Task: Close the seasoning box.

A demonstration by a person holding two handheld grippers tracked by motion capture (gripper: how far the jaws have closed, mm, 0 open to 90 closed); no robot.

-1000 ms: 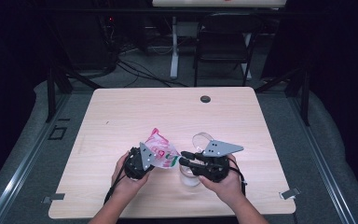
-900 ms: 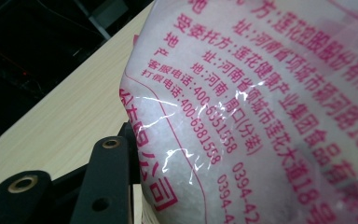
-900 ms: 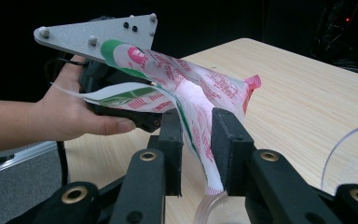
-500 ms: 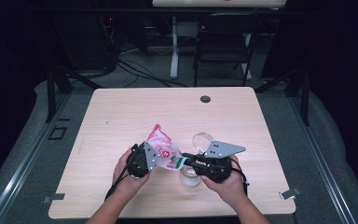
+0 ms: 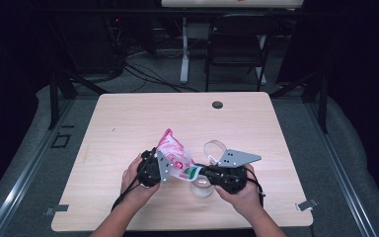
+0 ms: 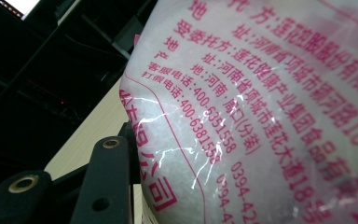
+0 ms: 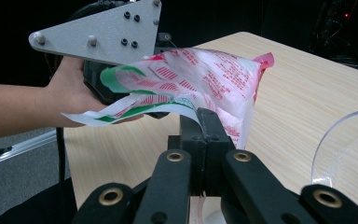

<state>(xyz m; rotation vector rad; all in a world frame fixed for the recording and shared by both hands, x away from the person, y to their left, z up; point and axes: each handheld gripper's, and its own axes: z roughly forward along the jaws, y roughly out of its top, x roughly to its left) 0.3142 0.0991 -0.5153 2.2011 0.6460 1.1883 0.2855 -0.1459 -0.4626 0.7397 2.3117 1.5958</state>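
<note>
So the bag (image 5: 173, 157) is a small clear plastic pouch with pink and green print, full of white grains, and it sits low in the middle of the high view, held up off the table (image 5: 128, 123) between the two grippers. In the left gripper view the bag (image 6: 270, 107) takes up the whole right side of the frame, pink lettering all over it, really close to the camera.

The right gripper (image 5: 200, 172) comes in from the right of the bag in the high view, and its jaws have just been closing. In the right gripper view (image 7: 208, 122) they're pinched together on the bag's bottom edge (image 7: 186, 84), thin film caught between them, bag spreading up and to the left from there.

The left gripper (image 5: 164, 165) is on the bag's other side. In its own view just one black jaw shows at lower left, right against the bag's edge. Jaws look about half apart with the fat part of the bag between them, so it's gripping the bag.

Just right of the bag there's a clear plastic cup (image 5: 215, 149) on the table, and its curved rim (image 7: 342, 149) pokes in at the right edge of the right gripper view. Further up the table, near the top edge, a small dark round cap (image 5: 217, 104) sits well apart from everything.
</note>
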